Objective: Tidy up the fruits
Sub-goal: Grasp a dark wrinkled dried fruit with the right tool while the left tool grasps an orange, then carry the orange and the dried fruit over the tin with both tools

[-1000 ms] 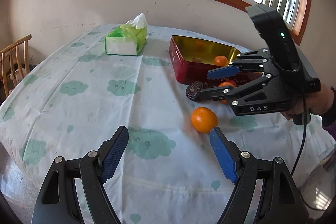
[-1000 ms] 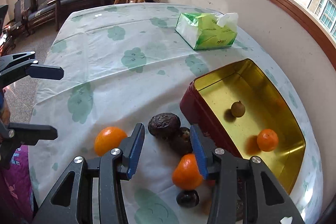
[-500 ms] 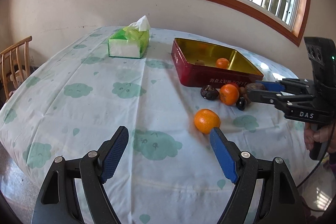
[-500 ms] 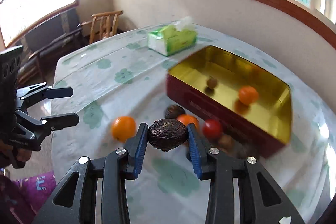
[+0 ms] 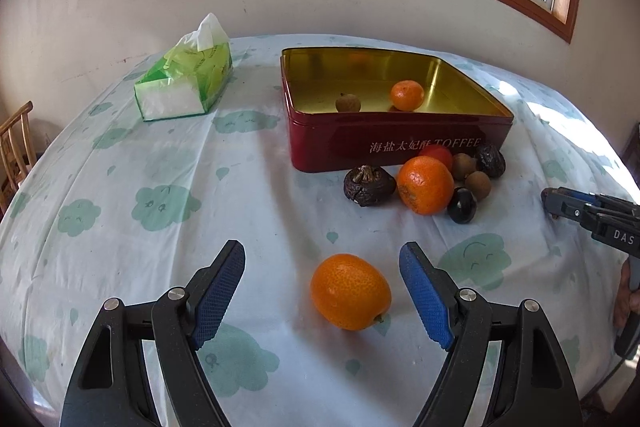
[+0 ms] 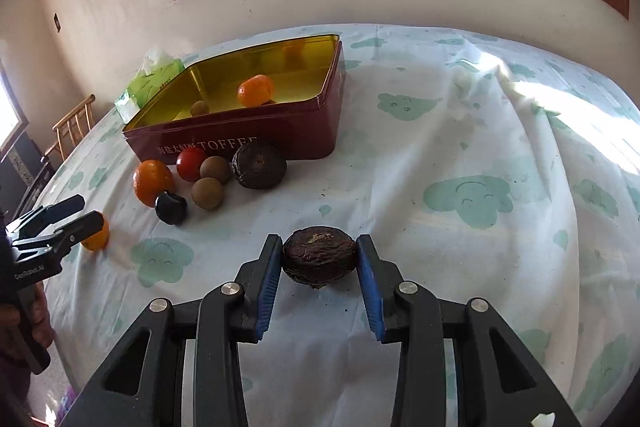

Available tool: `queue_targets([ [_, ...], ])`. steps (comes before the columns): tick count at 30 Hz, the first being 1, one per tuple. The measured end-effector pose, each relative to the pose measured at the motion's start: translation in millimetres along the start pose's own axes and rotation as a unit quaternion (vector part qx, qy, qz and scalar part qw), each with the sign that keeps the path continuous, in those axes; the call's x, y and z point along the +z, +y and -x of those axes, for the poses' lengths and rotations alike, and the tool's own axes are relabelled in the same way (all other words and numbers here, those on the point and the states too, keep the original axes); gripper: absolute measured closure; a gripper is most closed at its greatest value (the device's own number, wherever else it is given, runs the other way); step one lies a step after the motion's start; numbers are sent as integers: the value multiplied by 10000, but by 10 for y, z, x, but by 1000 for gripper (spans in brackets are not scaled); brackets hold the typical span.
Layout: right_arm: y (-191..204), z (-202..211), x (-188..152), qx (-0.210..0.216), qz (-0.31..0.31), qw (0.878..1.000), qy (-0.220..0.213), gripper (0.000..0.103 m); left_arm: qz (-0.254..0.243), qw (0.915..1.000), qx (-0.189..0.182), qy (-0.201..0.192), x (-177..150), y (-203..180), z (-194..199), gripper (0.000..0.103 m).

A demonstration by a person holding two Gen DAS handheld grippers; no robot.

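Right gripper (image 6: 319, 269) clamped on a wrinkled dark fruit (image 6: 319, 255), held above the desk (image 6: 460, 155), well apart from the tin (image 6: 280, 131). Left gripper (image 5: 322, 293) spread wide around an orange (image 5: 350, 291) lying on the cloth, pads not touching it.
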State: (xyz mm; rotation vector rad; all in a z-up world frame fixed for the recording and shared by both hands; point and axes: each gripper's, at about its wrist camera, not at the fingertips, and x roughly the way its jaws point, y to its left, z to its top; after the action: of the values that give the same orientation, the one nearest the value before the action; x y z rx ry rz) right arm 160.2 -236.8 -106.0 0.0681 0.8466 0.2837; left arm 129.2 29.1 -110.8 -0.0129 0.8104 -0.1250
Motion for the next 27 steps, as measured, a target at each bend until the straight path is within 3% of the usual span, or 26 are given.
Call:
queue_targets([
  [2, -31, -17, 1, 22, -52, 10000, 48, 68, -17, 9999, -76, 99, -44, -4, -56, 28],
  [7, -7, -60, -19, 12, -29, 9998, 181, 68, -228, 9997, -13, 11, -116, -71, -75, 64],
  [11, 30, -75, -19, -84, 56, 9997, 217, 68, -178, 9998, -39, -16, -122, -54, -68, 65],
  [18, 110, -97, -19, -137, 266, 9992, 280, 57, -192, 9998, -13, -35, -125, -54, -66, 65],
  [20, 85, -91, -18, -88, 217, 9994, 269, 57, -201, 9998, 7, -44, -127, -65, -64, 65],
  [22, 44, -78, -17, -162, 105, 9995, 239, 68, -183, 9998, -1, -51, -128, -63, -62, 65],
  [27, 93, -84, -16, -297, 206, 9990, 254, 69, -148, 9999, 17, -63, -121, -53, -62, 65],
])
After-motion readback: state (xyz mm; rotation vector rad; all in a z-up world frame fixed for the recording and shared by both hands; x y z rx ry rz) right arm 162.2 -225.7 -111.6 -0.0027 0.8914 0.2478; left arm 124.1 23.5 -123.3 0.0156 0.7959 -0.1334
